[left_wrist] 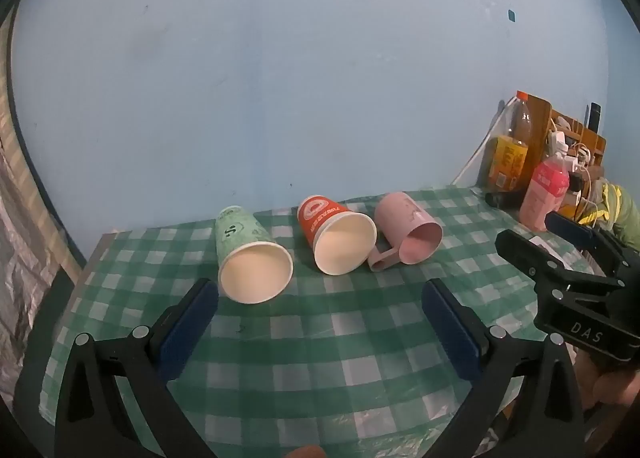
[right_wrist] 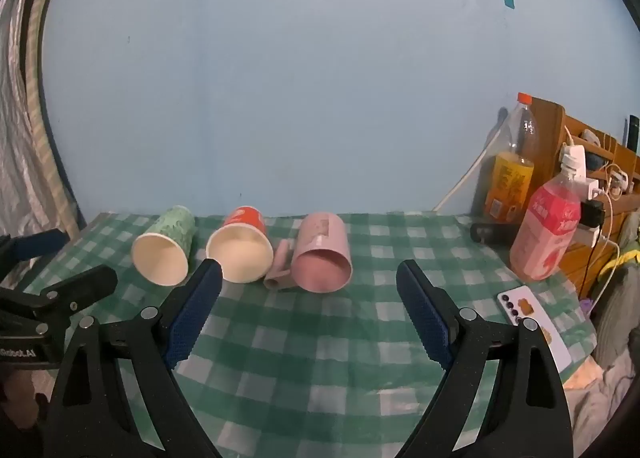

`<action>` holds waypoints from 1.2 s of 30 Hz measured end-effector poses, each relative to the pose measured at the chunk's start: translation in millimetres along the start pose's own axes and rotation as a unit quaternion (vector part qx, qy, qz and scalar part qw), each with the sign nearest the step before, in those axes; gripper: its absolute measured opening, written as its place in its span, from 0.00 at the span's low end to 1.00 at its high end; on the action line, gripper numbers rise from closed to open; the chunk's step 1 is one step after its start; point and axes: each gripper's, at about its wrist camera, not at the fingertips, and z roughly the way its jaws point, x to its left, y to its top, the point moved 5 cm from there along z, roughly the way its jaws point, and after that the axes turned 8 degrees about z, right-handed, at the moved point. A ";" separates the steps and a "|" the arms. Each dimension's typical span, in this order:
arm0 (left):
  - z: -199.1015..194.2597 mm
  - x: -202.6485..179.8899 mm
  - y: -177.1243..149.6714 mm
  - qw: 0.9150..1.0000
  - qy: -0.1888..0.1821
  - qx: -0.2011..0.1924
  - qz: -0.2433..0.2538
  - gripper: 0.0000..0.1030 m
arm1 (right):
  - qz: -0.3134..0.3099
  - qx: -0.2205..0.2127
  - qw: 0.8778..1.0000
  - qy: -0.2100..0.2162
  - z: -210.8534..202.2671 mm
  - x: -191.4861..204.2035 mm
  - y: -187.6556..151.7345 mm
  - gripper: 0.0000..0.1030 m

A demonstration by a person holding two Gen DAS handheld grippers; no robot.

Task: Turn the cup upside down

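Here both tools, left tool [left_wrist: 320,294] and right tool [right_wrist: 309,278], hover level, spread wide, before three toppled cups [left_wrist: 344,244]

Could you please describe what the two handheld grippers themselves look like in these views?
Both the left gripper and the right gripper have matte black angular frames with round silver fasteners, and their jaws carry dark blue textured pads. White lettering, "DAS", marks the right gripper's body in the left wrist view. No cables or sleeves show.

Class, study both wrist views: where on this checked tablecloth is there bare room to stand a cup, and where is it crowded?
Bare cloth lies between the row of three cups, green cup, red cup and pink mug, and the open left hand-held gripper. Crowded: the right corner, with the pink bottle, orange bottle and white card.
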 end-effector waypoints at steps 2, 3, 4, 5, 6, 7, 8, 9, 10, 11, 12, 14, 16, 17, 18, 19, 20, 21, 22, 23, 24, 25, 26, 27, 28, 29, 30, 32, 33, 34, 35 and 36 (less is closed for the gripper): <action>-1.1 0.9 0.4 1.000 0.001 -0.001 0.001 0.99 | 0.003 0.003 1.000 0.002 0.3 -0.1 0.1 0.85; 0.6 -0.6 0.1 1.000 0.002 0.005 0.004 0.99 | 0.003 0.003 1.000 0.002 0.1 -0.2 0.4 0.85; 0.5 -0.7 0.6 1.000 0.001 0.005 0.004 0.99 | 0.003 0.002 1.000 0.003 0.0 -0.3 0.6 0.85; 0.4 -0.8 1.1 1.000 0.001 0.004 0.005 0.99 | 0.002 0.002 1.000 0.003 -0.2 -0.2 0.9 0.85; -0.1 -0.3 0.1 1.000 0.002 0.004 0.002 0.99 | 0.002 0.002 1.000 0.003 -0.3 -0.4 1.1 0.85; 0.3 -0.1 -0.1 1.000 0.002 0.005 0.002 0.99 | 0.004 0.002 1.000 0.002 0.0 -0.7 1.1 0.85; 0.0 -0.2 -0.1 1.000 0.001 0.006 0.001 0.99 | 0.005 0.002 1.000 0.002 -0.2 -0.6 1.3 0.85; 1.4 -0.6 0.1 1.000 0.000 0.006 0.001 0.99 | 0.005 0.001 1.000 0.002 -0.4 -0.5 0.4 0.85; 1.2 -0.8 0.3 1.000 0.000 0.003 0.001 0.99 | 0.005 0.002 1.000 0.002 -0.6 -0.9 -2.1 0.85; 0.5 -1.5 0.8 1.000 0.001 -0.001 0.003 0.99 | 0.006 0.002 1.000 0.002 -0.1 -2.6 -2.6 0.85; -2.4 -2.4 3.2 1.000 0.005 -0.005 0.005 0.99 | 0.006 0.002 1.000 0.004 -0.3 -2.0 -2.8 0.85; -6.3 -2.4 4.3 1.000 0.009 -0.011 0.007 0.99 | 0.006 0.003 1.000 0.005 -1.0 0.0 -3.9 0.85; -12.0 -0.7 4.5 1.000 0.013 -0.023 0.005 0.99 | 0.006 0.003 1.000 0.005 -1.0 1.1 -3.9 0.85; -12.9 -0.3 5.0 1.000 0.015 -0.025 0.004 0.99 | 0.006 0.003 1.000 0.005 -0.9 0.9 -3.6 0.85; -13.1 0.1 5.4 1.000 0.017 -0.027 0.004 0.99 | 0.005 0.003 1.000 0.004 -0.7 1.8 -3.8 0.85; -13.3 0.4 5.3 0.999 0.018 -0.027 0.004 0.99 | 0.007 0.003 1.000 0.005 -1.3 2.3 -2.5 0.85; -13.2 1.2 5.1 0.999 0.019 -0.027 0.002 0.99 | 0.007 0.003 1.000 0.006 -1.1 2.4 -2.3 0.85; -12.7 1.7 5.2 1.000 0.017 -0.026 0.001 0.99 | 0.007 0.003 1.000 0.005 -0.7 3.0 -2.5 0.85; -12.5 2.0 5.3 1.000 0.016 -0.027 -0.001 0.99 | 0.006 0.004 1.000 0.005 -0.4 3.8 -2.9 0.85; -12.4 2.2 5.2 0.999 0.015 -0.028 -0.001 0.99 | 0.006 0.003 1.000 0.005 -0.6 2.9 -2.3 0.85; -12.1 2.8 5.5 1.000 0.015 -0.027 -0.001 0.99 | 0.007 0.003 1.000 0.006 -0.5 2.1 -1.8 0.85; -12.0 2.9 5.6 1.000 0.016 -0.027 -0.001 0.99 | 0.007 0.003 1.000 0.006 -0.2 2.2 -1.5 0.85; -12.1 3.9 5.0 1.000 0.013 -0.028 -0.002 0.99 | 0.008 0.003 1.000 0.006 -0.1 2.3 -1.6 0.85; -12.1 3.5 5.3 1.000 0.013 -0.028 -0.002 0.99 | 0.008 0.003 1.000 0.006 0.0 2.8 -2.2 0.85; -12.1 4.0 5.1 1.000 0.013 -0.028 -0.002 0.99 | 0.007 0.005 1.000 0.005 -0.3 3.2 -3.1 0.85; -12.2 4.2 5.1 1.000 0.013 -0.028 -0.003 0.99 | 0.007 0.006 1.000 0.005 -0.3 3.7 -4.0 0.85; -12.0 3.4 5.7 1.000 0.013 -0.028 -0.002 0.99 | 0.007 0.006 1.000 0.006 0.4 3.5 -4.8 0.85; -11.3 3.7 5.2 1.000 0.012 -0.026 -0.003 0.99 | 0.007 0.007 1.000 0.006 -0.2 4.2 -4.8 0.85; -12.2 2.4 4.5 1.000 0.013 -0.028 -0.003 0.99 | 0.007 0.007 1.000 0.006 -0.3 4.5 -5.0 0.85; -12.5 1.9 4.1 1.000 0.013 -0.028 -0.003 0.99 | 0.006 0.007 1.000 0.006 -0.9 5.1 -6.2 0.85; -12.6 1.8 3.6 1.000 0.013 -0.026 -0.004 0.99 | 0.007 0.008 1.000 0.005 -0.1 4.8 -5.0 0.85; -12.5 1.3 2.9 1.000 0.011 -0.026 -0.005 0.99 | 0.006 0.010 1.000 0.005 0.0 5.0 -5.7 0.85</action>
